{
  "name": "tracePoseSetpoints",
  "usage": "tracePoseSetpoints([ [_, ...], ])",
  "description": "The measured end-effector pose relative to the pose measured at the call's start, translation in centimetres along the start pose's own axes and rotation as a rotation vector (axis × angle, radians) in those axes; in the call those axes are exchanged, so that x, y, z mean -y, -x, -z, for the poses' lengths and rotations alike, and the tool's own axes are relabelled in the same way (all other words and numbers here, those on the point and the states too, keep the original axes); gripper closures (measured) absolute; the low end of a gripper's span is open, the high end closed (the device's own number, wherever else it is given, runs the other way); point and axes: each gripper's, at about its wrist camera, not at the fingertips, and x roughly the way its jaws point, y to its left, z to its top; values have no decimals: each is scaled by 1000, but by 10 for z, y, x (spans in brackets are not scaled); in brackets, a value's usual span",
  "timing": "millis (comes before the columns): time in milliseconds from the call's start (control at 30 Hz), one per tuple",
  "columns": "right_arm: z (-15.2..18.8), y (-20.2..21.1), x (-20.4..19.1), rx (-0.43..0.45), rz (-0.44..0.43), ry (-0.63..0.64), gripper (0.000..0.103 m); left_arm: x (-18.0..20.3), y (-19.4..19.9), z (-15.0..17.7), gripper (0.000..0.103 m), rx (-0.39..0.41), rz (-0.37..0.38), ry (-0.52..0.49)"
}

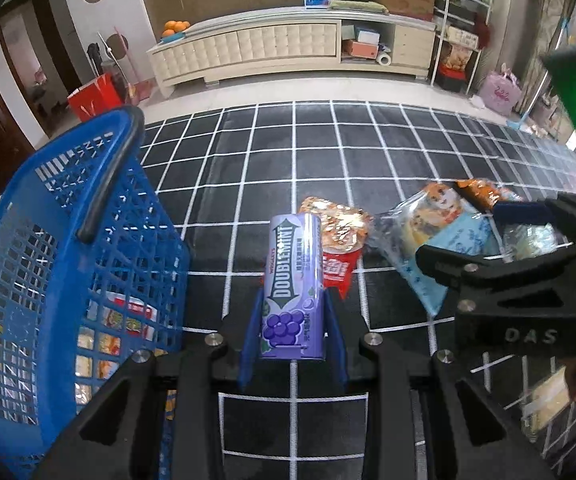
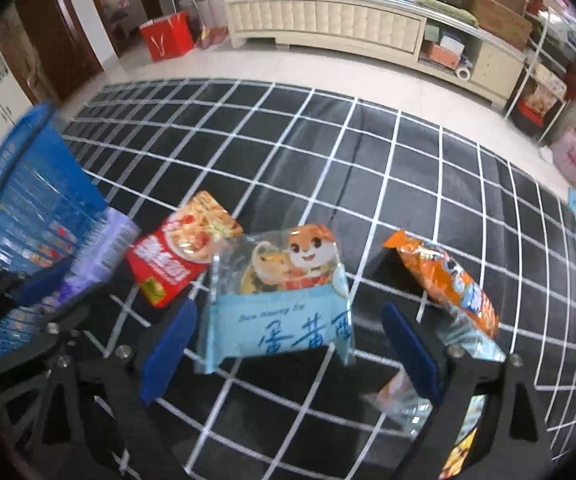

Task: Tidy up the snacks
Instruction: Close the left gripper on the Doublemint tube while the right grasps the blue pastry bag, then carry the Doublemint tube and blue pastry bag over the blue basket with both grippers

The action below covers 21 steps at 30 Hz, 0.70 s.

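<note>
Between the blue pads of the left gripper (image 1: 292,320), a purple Doublemint gum tin (image 1: 292,280), clamped low on both flanks and carried lengthwise, label up, clear of the checked mat (image 1: 328,152). Held that way presumably for a drop over the rim of the blue basket (image 1: 67,240), just left of the tool and already stocked with a few packets behind its mesh. Ahead of the tin and slightly right, a red-and-orange noodle packet (image 1: 338,240), flat on the mat. Straight ahead of the right gripper (image 2: 288,344), spread wide and gripping nothing, a pale-blue egg-yolk pastry bag (image 2: 283,304) with a cartoon squirrel, centred between the open pads and seemingly lined up for the next pick. Just off the right pad, an orange snack bag (image 2: 448,284); forward-left, the same noodle packet. Below the right pad, perhaps another clear wrapper, too blurred to name. Far left of that tool, basket and gum tin smeared by blur.
</note>
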Motion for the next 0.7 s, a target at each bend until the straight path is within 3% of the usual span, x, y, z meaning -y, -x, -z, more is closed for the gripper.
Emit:
tracePoseSetpoints([
  [167, -6, -14, -3, -32, -47, 13, 7, -2, -15, -6, 74, -24, -13, 8],
  [233, -4, -13, -6, -13, -20, 28, 8, 1, -18, -8, 74, -14, -26, -6],
  [467, 0, -13, -15, -2, 45, 98, 29, 4, -18, -3, 74, -26, -22, -10],
  [700, 19, 9, -2, 13, 44, 70, 33, 0, -3, 14, 74, -23, 17, -18],
])
